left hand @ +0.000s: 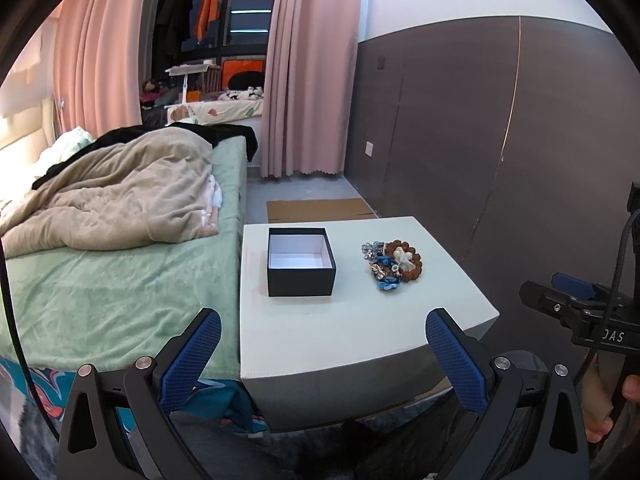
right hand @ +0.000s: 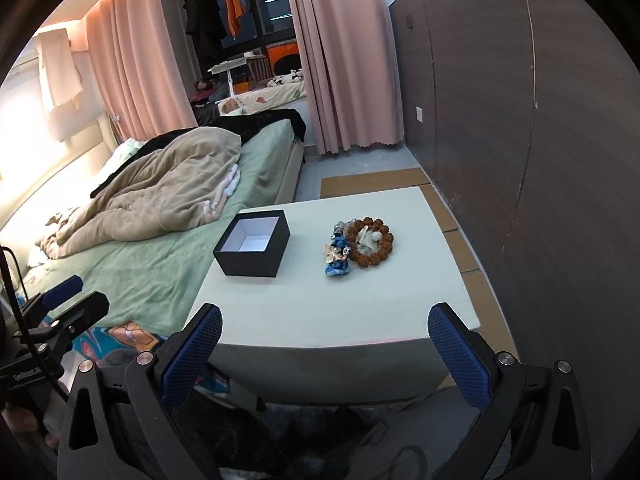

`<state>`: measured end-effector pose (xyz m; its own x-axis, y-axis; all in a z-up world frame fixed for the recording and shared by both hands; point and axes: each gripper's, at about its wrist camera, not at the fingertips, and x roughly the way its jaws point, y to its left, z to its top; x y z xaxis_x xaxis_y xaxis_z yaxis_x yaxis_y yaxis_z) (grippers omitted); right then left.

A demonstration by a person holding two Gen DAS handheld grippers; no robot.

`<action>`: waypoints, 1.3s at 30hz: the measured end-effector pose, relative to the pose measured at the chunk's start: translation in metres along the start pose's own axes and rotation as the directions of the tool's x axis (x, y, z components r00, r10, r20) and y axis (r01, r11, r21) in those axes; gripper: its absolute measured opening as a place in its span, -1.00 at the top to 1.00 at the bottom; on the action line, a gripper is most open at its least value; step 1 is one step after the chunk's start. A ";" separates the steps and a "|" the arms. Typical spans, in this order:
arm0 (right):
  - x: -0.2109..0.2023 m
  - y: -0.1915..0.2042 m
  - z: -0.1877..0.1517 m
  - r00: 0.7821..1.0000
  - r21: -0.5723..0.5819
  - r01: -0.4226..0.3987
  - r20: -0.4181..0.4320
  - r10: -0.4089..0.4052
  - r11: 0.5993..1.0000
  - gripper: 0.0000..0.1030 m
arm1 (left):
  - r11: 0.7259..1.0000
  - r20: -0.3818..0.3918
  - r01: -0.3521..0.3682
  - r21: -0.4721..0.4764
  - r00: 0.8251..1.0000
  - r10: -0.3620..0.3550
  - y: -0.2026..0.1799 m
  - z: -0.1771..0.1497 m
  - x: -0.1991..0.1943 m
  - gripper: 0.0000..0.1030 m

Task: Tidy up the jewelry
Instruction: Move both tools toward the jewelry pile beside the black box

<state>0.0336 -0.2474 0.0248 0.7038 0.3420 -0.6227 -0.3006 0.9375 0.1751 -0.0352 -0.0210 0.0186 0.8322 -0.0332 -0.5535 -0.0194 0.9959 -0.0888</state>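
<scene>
Open left tool faces table, bed beside it.

Bare near half of pale square worktop, open to approach from the front edge. Open-topped black cardboard box on left, heap of brown-bead and blue jewelry on right, clear lane between. Green-sheeted bed flanking left; dark panelled wall right.

Matt black cardboard box with smooth white lining, knobbly brown wooden-looking bead bracelet, matt white table.
</scene>
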 end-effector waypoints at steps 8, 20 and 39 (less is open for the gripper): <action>-0.004 0.001 0.000 1.000 -0.006 0.004 0.005 -0.004 1.000 -1.00 | 1.000 0.011 0.020 -0.009 1.000 -0.020 -0.005 0.000 -0.005 -0.98; -0.007 -0.008 0.001 1.000 0.006 0.011 0.010 -0.011 1.000 -1.00 | 1.000 0.015 0.023 -0.005 1.000 -0.023 -0.008 0.003 -0.009 -0.98; -0.007 -0.009 0.004 1.000 0.010 0.012 0.018 -0.013 1.000 -1.00 | 1.000 0.002 0.028 -0.013 1.000 -0.028 -0.009 0.009 -0.001 -0.98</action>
<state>0.0336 -0.2575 0.0304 0.7187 0.3313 -0.6114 -0.2855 0.9423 0.1750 -0.0313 -0.0292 0.0272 0.8336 -0.0613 -0.5490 -0.0028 0.9933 -0.1152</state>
